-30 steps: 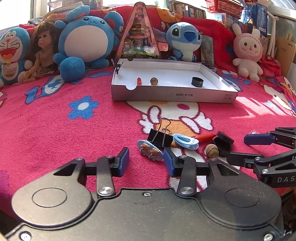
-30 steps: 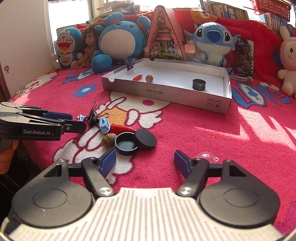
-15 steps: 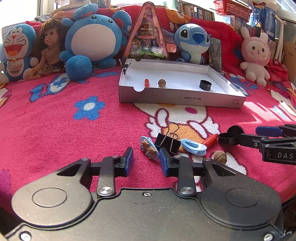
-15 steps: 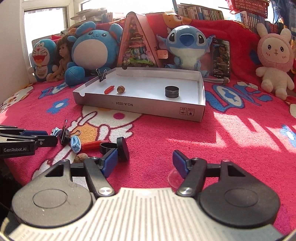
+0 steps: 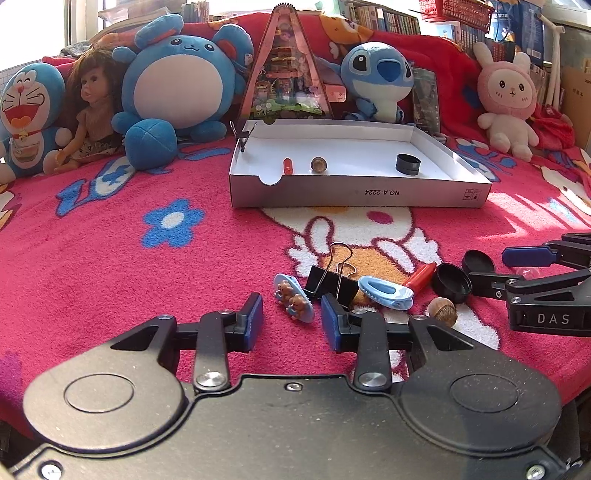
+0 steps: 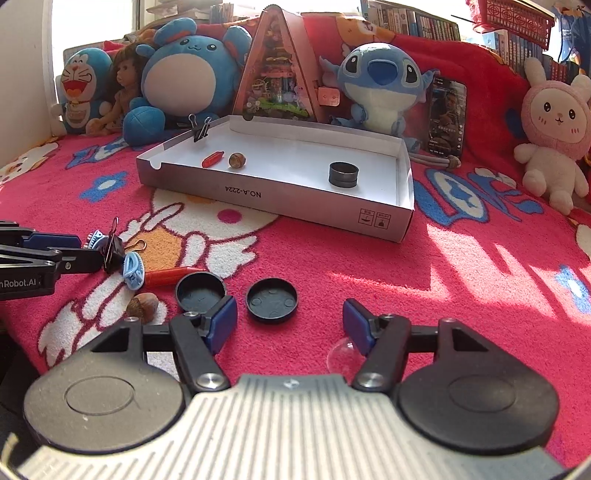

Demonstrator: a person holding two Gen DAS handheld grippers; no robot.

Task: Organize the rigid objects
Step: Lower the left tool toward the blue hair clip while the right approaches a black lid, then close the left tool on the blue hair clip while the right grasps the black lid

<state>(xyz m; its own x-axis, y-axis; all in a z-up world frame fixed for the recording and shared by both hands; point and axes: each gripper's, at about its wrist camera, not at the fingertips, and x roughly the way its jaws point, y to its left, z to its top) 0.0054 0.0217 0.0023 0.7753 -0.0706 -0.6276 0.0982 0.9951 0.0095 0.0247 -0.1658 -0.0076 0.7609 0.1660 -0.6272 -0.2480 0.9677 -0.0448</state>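
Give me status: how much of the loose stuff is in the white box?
Done: the white box holds a red tube, a nut and a black ring.
In hand: nothing. The left gripper is opening around a bear clip; the right gripper is closing toward a black cap.
Left on the blanket: binder clip, blue clip, second red tube, second cap, acorn.

Both my views bright, daylit. Window at upper left blown out to white. Sun patches and hard slatted shadows across pink blanket on right side. White box interior glares, detail inside stays readable. Strong fisheye bending at edges; corners dark, vignetted. My own bodies in foreground slightly soft, specular glints on rivets. Mid-ground small objects sharp. Far bookshelf hazy, washed out.
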